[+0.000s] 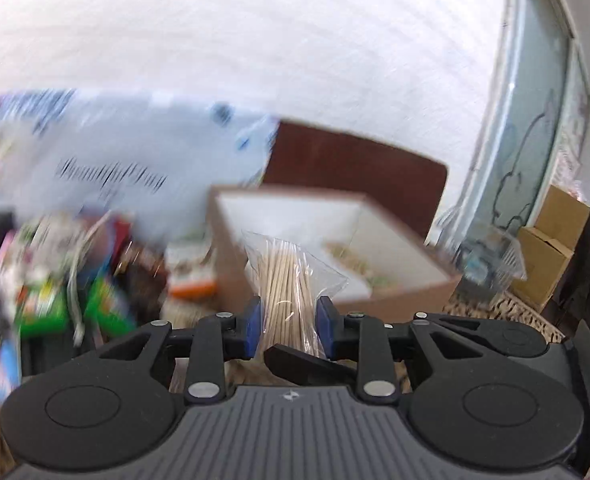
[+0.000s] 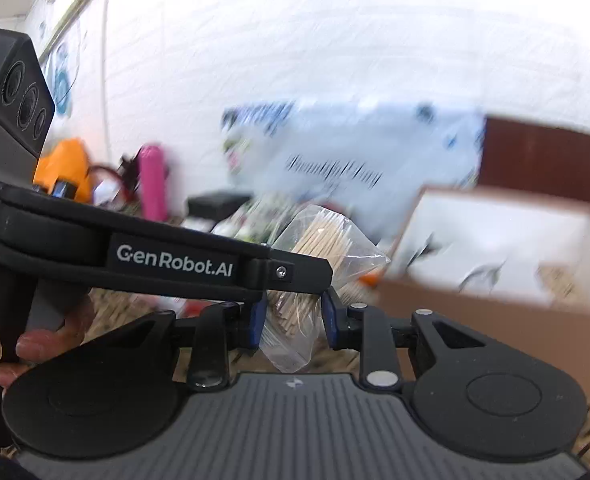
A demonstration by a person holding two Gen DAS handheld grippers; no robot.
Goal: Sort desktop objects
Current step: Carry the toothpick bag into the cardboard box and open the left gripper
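A clear plastic bag of wooden toothpicks (image 1: 285, 280) is held up in the air in front of an open cardboard box (image 1: 399, 296) with a white inside. My left gripper (image 1: 289, 326) is shut on the bag's lower part. In the right wrist view the same bag (image 2: 323, 244) sits between my right gripper's (image 2: 293, 320) blue pads, which press its lower part. The left gripper's arm (image 2: 175, 260) crosses in front from the left, just above the right gripper. The box (image 2: 495, 300) is to the right.
A heap of colourful packets (image 1: 55, 292) lies left of the box, with a large pale blue bag (image 1: 127, 160) behind it. A dark brown board (image 1: 355, 168) stands behind the box. A pink bottle (image 2: 153, 184) and an orange bag (image 2: 65, 168) stand far left. Cardboard cartons (image 1: 551, 248) are at right.
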